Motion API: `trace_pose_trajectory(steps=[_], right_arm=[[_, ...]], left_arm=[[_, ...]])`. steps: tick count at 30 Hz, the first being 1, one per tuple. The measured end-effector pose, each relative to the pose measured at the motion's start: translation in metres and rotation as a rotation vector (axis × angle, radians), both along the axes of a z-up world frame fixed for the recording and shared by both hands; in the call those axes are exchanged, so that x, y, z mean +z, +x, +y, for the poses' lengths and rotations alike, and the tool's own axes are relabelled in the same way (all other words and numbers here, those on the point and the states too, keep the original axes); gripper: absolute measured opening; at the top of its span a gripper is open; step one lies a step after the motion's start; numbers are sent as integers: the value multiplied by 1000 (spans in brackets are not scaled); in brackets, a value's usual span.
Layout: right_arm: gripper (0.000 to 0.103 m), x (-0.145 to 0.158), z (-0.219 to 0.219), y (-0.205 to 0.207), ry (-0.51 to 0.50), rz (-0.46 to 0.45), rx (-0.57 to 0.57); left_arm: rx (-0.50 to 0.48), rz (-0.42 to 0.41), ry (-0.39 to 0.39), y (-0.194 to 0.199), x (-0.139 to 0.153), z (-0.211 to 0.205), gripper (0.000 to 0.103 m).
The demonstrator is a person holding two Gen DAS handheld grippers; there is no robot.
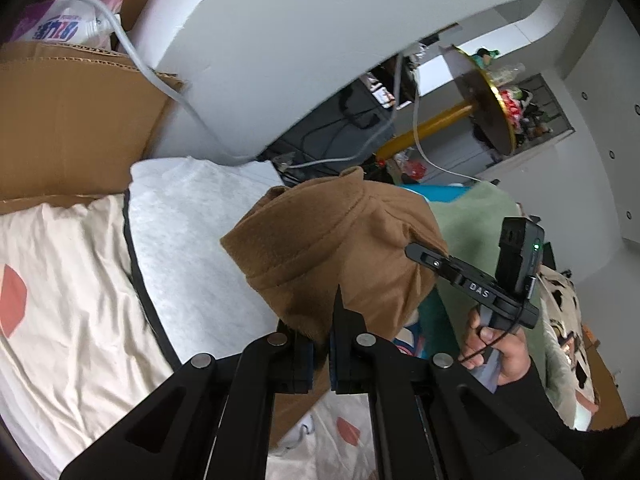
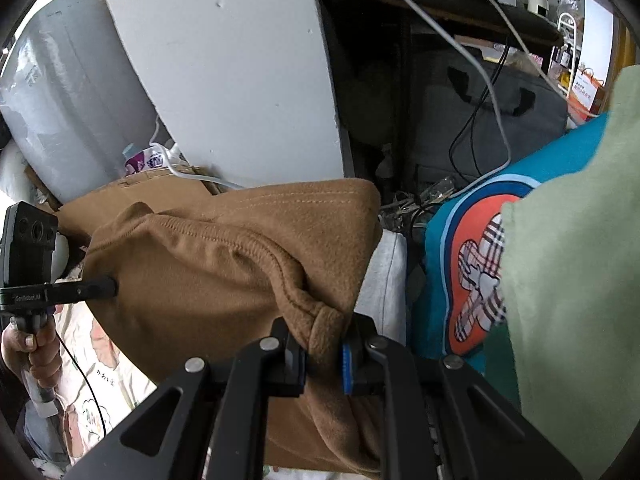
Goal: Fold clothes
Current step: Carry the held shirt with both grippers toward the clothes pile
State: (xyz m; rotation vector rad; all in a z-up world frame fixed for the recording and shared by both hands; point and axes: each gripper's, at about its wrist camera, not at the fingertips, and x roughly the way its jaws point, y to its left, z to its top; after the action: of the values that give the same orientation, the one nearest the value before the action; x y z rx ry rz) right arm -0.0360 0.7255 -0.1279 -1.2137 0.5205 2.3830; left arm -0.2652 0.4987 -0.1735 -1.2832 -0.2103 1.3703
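- Left wrist view: your left hand-held gripper [image 1: 320, 354] is pinched narrow on the brown fleece garment [image 1: 336, 248], which bunches toward 12 o'clock above the bed [image 1: 72, 272]. Your right hand-held gripper [image 1: 420, 254] bites its far edge at 2 o'clock.
- Right wrist view: your right hand-held gripper [image 2: 323, 354] clamps a rolled hem of the brown fleece garment [image 2: 224, 256]; its length runs toward 9 o'clock, where the left hand-held gripper [image 2: 110, 286] holds it.

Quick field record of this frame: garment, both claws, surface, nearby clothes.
garment: brown fleece garment, lifted and bunched between the two claws
left claw: left claw shut on the brown fabric's edge
right claw: right claw shut on a hemmed fold of the same fabric
surface: cream printed bedding below, white quilted pad on it
nearby clothes: teal garment with a plaid print, pale green garment beside it
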Motion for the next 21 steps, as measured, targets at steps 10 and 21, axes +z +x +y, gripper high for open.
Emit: trace_pose_trajectory(steps=[10,21], right_arm=[[13,-41,29,-39,-1,-75,27],[15,-84,42,-73,55,-196,109]], left_arm=[[30,119,-106,-31,-34,36,4],[83,160,-198,-48,-83,52,4]])
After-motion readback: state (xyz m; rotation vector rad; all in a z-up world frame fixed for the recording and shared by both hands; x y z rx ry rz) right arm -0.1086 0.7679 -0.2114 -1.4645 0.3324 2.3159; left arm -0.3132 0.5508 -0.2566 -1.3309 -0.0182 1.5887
